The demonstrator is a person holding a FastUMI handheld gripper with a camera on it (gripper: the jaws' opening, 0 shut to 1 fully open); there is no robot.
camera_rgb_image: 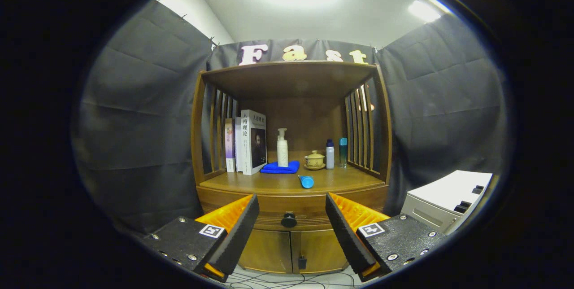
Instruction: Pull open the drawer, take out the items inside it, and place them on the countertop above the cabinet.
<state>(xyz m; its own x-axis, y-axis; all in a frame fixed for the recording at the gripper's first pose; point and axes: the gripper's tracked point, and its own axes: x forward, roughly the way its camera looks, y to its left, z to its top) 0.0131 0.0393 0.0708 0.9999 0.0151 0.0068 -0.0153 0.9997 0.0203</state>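
A wooden cabinet stands ahead with its drawer (291,210) closed under the countertop (269,182). The drawer's round dark knob (289,220) sits straight ahead, between my two fingers and a short way beyond them. My gripper (291,224) is open wide with nothing between its fingers. A small blue cylinder (306,181) lies on its side on the countertop near the front edge. What the drawer holds is hidden.
Further back on the countertop stand books (247,142), a white pump bottle (282,147) on a blue cloth (280,167), a lidded teacup (314,160) and two small bottles (335,153). A shelf roof (291,76) overhangs them. Two cabinet doors (289,251) lie below the drawer. A white box (448,199) sits right.
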